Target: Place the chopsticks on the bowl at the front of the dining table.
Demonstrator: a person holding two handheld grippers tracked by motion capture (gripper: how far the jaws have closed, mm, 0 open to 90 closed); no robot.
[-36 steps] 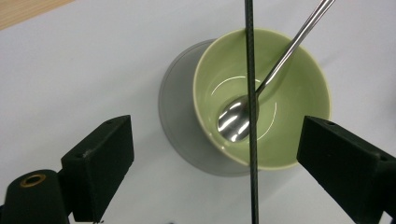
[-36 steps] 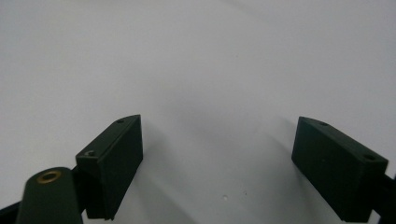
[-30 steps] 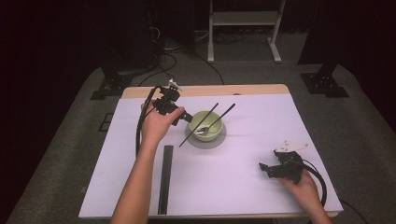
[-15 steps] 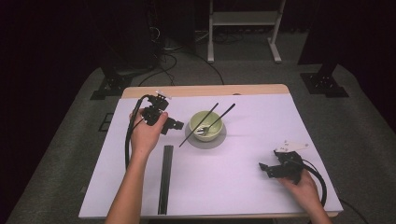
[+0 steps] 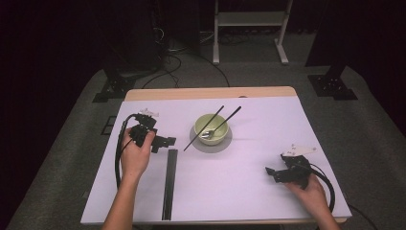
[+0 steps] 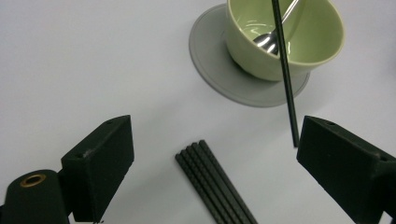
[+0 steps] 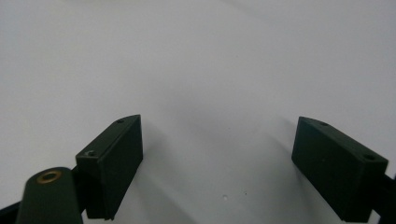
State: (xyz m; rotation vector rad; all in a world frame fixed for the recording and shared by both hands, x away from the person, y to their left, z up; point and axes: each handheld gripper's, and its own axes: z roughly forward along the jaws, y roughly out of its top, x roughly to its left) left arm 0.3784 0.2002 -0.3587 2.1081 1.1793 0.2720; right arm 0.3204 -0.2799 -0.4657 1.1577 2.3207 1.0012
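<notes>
A pale green bowl [image 5: 211, 128] stands on a grey round saucer [image 5: 214, 144] at the middle of the table, with a metal spoon [image 5: 208, 133] inside. Two black chopsticks [image 5: 204, 127] lean across the bowl's rim. A bundle of black chopsticks [image 5: 168, 183] lies flat in front of it, to the left. My left gripper [image 5: 166, 141] is open and empty, held just above the far end of that bundle. In the left gripper view the bundle's end [image 6: 212, 179] lies between the jaws, with the bowl [image 6: 285, 39] beyond. My right gripper [image 5: 271, 173] rests open and empty at the front right.
The white table top [image 5: 249, 191] has a wooden far edge [image 5: 210, 93]. Black cables trail from both grippers. Beyond the table stand dark stands and a white frame [image 5: 249, 28] on the grey floor.
My left hand has moved from beside the bowl toward the near left and a little lower, ending over the far end of the chopstick bundle. The right hand stayed put.
</notes>
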